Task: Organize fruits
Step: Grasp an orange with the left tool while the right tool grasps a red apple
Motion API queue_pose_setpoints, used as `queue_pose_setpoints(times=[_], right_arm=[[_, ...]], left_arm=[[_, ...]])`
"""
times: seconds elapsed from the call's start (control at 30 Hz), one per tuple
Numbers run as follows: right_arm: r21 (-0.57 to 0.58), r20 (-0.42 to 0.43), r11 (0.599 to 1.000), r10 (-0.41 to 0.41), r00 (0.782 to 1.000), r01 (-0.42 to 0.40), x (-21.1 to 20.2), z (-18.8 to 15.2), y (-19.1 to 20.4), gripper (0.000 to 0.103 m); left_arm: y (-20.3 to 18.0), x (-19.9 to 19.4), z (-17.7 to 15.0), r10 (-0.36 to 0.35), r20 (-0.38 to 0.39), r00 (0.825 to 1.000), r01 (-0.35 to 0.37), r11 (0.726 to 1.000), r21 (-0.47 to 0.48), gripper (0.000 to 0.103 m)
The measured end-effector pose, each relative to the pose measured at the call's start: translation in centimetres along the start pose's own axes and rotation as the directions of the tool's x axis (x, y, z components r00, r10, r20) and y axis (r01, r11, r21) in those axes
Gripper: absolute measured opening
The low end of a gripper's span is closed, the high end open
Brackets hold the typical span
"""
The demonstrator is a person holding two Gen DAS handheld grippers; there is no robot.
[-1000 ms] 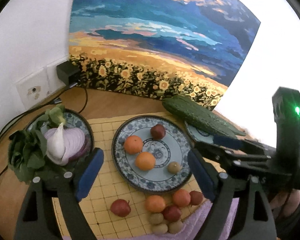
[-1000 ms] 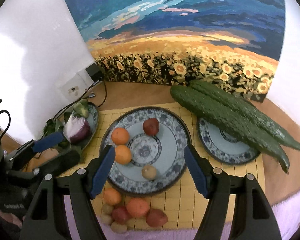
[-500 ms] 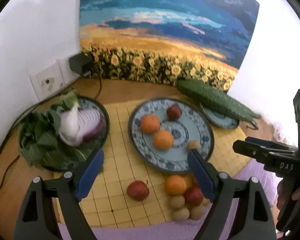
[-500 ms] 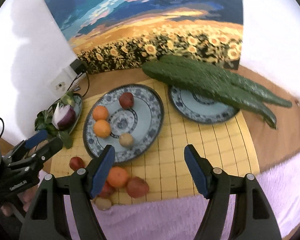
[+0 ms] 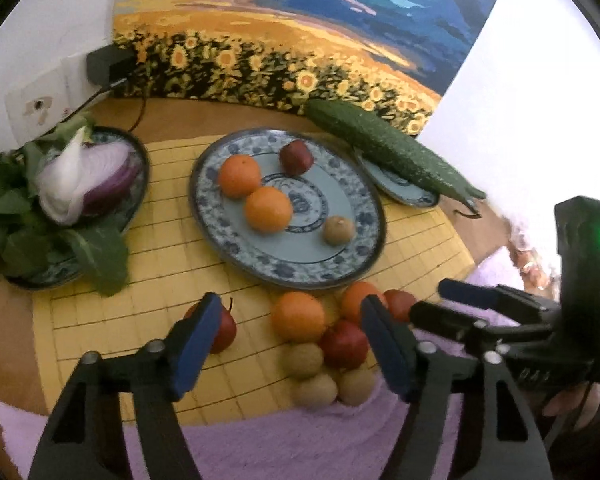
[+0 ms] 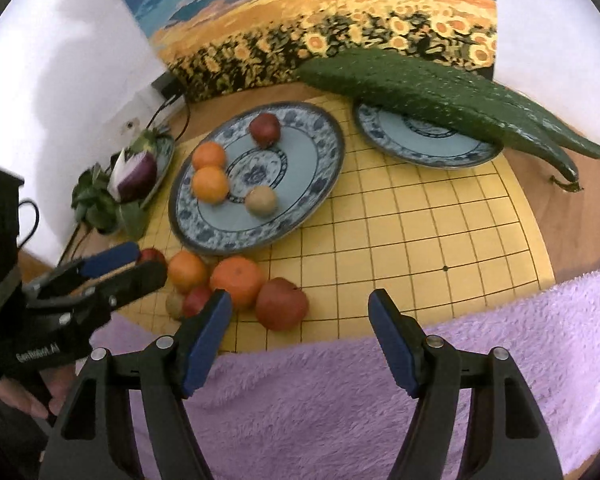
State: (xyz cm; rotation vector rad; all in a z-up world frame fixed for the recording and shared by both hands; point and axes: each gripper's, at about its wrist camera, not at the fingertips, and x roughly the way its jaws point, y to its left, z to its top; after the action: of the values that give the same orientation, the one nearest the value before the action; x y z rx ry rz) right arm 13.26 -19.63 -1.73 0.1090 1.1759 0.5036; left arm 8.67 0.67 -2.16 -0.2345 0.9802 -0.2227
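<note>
My left finger point(image 5: 198, 336) covers most of the lone red fruit point(image 5: 226, 330). My right-hand finger of that gripper hides part of an orange point(image 5: 354, 300) and a red fruit point(image 5: 400, 304) behind it. In the right view, my finger point(image 6: 208, 328) cuts off a small red fruit point(image 6: 196, 300); a tan one point(image 6: 175, 305) is half hidden. Left gripper point(image 6: 112, 266) there is blurred, masking another red fruit point(image 6: 153, 255). Greens point(image 5: 4, 216) run off the frame's edge. Hand point(image 6: 24, 396) barely shows.
</note>
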Motion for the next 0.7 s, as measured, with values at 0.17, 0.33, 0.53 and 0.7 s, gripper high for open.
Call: queue_pose_setpoints(times=[0.17, 0.33, 0.53, 0.7], right_arm=[[-0.002, 0.002, 1.000, 0.011, 1.000, -0.011, 0.2, -0.3, 0.3, 0.063], [-0.019, -0.013, 1.000, 0.001, 1.000, -0.001, 0.6, -0.6, 0.7, 0.053], [-0.018, -0.003, 1.000, -0.019, 1.000, 0.019, 0.8, -0.4, 0.6, 0.043], [-0.011, -0.005, 1.000, -0.004, 1.000, 0.004, 1.1, -0.3, 0.5, 0.039]], left_arm=[[-0.4, 0.9, 0.5, -0.009, -0.034, 0.999, 0.009, 1.000, 0.020, 0.047], [-0.4, 1.8, 0.0, -0.002, -0.068, 0.998, 0.004, 0.999, 0.039, 0.045], [0.1, 2.7, 0.1, -0.008, -0.099, 0.995, 0.010, 1.000, 0.020, 0.036], [0.0, 2.7, 0.2, -0.005, -0.115, 0.993, 0.008, 1.000, 0.027, 0.036]])
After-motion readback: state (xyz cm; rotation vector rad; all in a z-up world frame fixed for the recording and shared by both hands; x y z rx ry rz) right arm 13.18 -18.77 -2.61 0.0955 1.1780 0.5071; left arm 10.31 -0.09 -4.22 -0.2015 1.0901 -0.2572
